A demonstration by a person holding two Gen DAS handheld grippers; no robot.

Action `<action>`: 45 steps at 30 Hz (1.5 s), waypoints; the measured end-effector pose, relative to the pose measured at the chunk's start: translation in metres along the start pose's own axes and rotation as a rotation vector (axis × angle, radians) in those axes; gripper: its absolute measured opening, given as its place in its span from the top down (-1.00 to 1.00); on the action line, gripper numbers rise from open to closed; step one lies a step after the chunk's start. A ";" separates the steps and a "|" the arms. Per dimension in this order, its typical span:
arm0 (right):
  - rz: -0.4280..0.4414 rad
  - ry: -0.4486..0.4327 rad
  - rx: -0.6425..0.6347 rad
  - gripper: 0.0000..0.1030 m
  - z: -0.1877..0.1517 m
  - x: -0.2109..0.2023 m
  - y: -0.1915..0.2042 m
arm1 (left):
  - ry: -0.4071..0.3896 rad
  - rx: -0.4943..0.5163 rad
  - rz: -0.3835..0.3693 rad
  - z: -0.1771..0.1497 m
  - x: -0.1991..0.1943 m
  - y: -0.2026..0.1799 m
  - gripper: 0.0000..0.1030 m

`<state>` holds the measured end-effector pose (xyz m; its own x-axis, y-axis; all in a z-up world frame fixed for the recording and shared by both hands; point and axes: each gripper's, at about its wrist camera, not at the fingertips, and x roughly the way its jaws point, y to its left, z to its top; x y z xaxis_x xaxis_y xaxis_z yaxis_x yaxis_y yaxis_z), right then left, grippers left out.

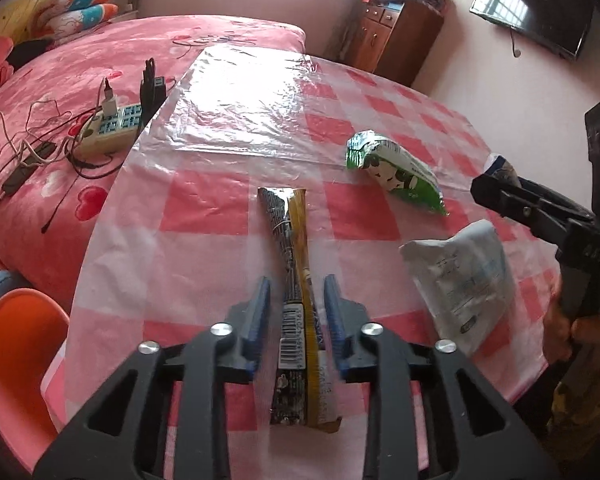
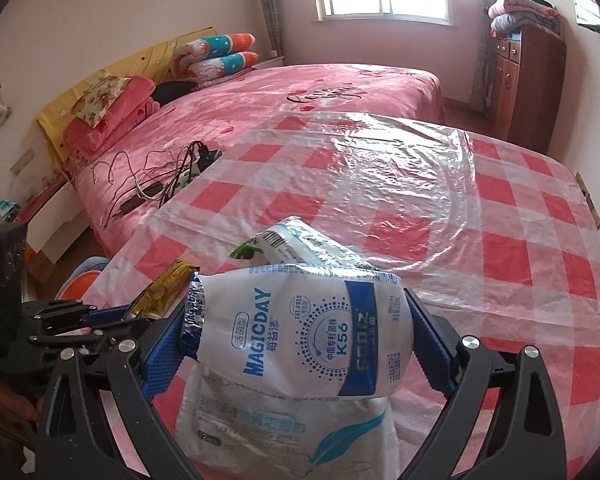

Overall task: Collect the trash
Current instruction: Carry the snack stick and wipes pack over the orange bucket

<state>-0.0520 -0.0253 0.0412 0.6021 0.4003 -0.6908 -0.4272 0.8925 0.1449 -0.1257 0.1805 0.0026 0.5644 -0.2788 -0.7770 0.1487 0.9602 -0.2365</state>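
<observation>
Left wrist view: my left tool [image 1: 296,300] straddles the long snack wrapper [image 1: 292,280] on the tabletop [image 1: 204,208], narrow gap, pads off it, lined up lengthwise. My right tool [image 2: 300,340] grips the white MAGICDAY pouch [image 2: 300,332], raised over the flat white packet [image 2: 260,432]

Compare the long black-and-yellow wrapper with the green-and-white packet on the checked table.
The black-and-yellow wrapper is long, narrow and flat; the green-and-white packet is shorter, wider and puffed. The wrapper lies between the open left tongs, untouched by the pads; the packet lies farther off, with no tongs around it. The wrapper runs straight away from the left camera; the packet lies slanted. Both rest on the plastic-covered checked table.
</observation>
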 end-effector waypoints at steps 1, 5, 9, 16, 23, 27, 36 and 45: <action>-0.001 0.001 -0.003 -0.85 0.000 0.000 0.001 | -0.004 0.006 0.014 0.001 0.001 -0.001 0.16; -0.005 0.004 -0.013 -0.85 -0.002 0.000 0.006 | -0.032 0.031 0.043 0.014 0.006 -0.007 0.03; -0.008 0.005 -0.019 -0.85 -0.002 0.000 0.007 | -0.010 0.039 0.076 0.025 0.023 -0.012 0.19; -0.011 0.015 -0.012 -0.85 -0.003 0.003 0.005 | -0.041 0.033 0.110 0.027 0.025 -0.014 0.60; 0.001 0.018 -0.034 -0.85 -0.004 0.005 0.016 | -0.069 -0.036 0.069 0.020 0.012 0.000 0.62; 0.016 0.030 -0.051 -0.85 -0.005 0.009 0.028 | -0.104 -0.089 0.033 0.016 -0.004 0.016 0.62; 0.104 0.060 -0.111 -0.85 -0.005 0.020 0.076 | -0.153 -0.199 0.004 0.001 -0.042 0.056 0.62; 0.234 0.090 -0.234 -0.85 -0.007 0.036 0.156 | -0.189 -0.292 0.087 -0.029 -0.079 0.111 0.62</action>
<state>-0.1012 0.1267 0.0342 0.4121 0.5589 -0.7195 -0.6958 0.7030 0.1476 -0.1778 0.3091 0.0207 0.7089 -0.1618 -0.6865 -0.1294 0.9270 -0.3521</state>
